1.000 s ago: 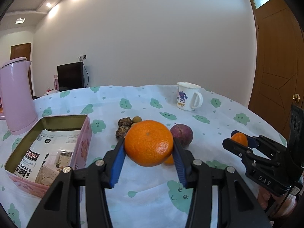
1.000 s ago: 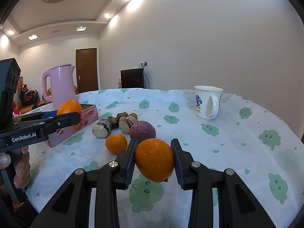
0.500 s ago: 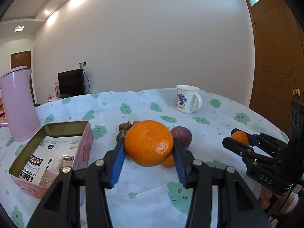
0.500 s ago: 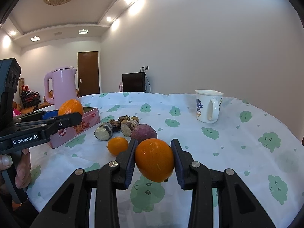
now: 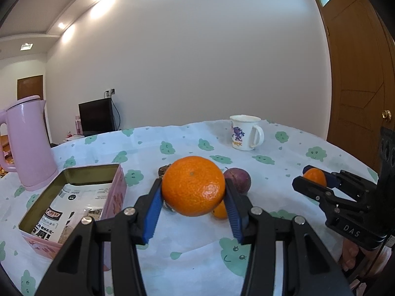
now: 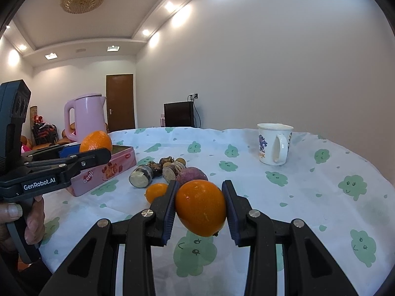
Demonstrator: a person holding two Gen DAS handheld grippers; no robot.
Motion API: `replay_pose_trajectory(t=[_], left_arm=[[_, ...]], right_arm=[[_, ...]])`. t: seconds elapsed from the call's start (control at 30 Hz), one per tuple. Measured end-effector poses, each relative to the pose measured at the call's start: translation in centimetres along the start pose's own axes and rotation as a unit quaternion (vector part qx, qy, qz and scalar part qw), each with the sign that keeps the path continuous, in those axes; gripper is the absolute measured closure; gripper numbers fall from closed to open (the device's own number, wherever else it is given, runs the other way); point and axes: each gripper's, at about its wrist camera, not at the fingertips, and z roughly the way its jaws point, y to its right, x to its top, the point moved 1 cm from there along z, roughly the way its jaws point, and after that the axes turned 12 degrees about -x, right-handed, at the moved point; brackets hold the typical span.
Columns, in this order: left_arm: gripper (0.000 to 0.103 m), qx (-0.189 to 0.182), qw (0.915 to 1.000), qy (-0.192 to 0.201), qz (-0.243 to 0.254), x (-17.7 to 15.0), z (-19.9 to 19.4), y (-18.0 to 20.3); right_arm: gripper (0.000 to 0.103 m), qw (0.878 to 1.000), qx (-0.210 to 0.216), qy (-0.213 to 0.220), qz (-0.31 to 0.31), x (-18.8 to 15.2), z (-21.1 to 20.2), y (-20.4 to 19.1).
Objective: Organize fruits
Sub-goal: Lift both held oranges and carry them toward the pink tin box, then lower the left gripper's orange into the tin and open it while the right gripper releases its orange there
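Above the tablecloth (image 5: 187, 259), just right of the pink tin (image 5: 116, 192), the left gripper (image 5: 193, 197) is clamped on a large mandarin (image 5: 193, 186), its 2 blue pads pressed to the fruit's sides and the fruit lifted clear of the cloth. From the right wrist view the same mandarin (image 6: 95, 141) shows over the near edge of the pink tin (image 6: 103, 172). The right gripper (image 6: 200, 208) grips a smooth orange (image 6: 201, 209) in the same way, held off the cloth well to the right of the tin; in the left wrist view that orange (image 5: 314, 176) peeks between the black fingers.

Right of the tin, on the cloth, lie a small kumquat-like orange (image 6: 156, 192), a purple passion fruit (image 6: 191, 176), and behind them a cluster of dark brown chestnut-like pieces (image 6: 163, 166), one cut piece (image 6: 140, 176) nearest the tin. The tin is open, with printed packets (image 5: 64, 209) inside. A pink kettle (image 5: 28, 140) stands behind the tin, on its far left side. A white mug (image 5: 244, 133) stands upright far to the tin's right, toward the back of the table, handle to the right
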Motion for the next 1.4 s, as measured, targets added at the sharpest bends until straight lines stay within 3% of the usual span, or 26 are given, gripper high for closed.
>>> replay_pose_trajectory(t=[0.83,1.4], left_arm=[[0.053,0.020,0.9998,0.007,0.005,1.2,-1.4,-0.4],[0.053,0.076,0.9967,-0.009,-0.027,2.3,-2.5,-5.8]], right_arm=[[0.065,1.000,0.006,0.007,-0.005,1.9,-0.8,-1.2],[0.065,0.996,0.083,-0.014,-0.018,5.5,2.1,-6.9]])
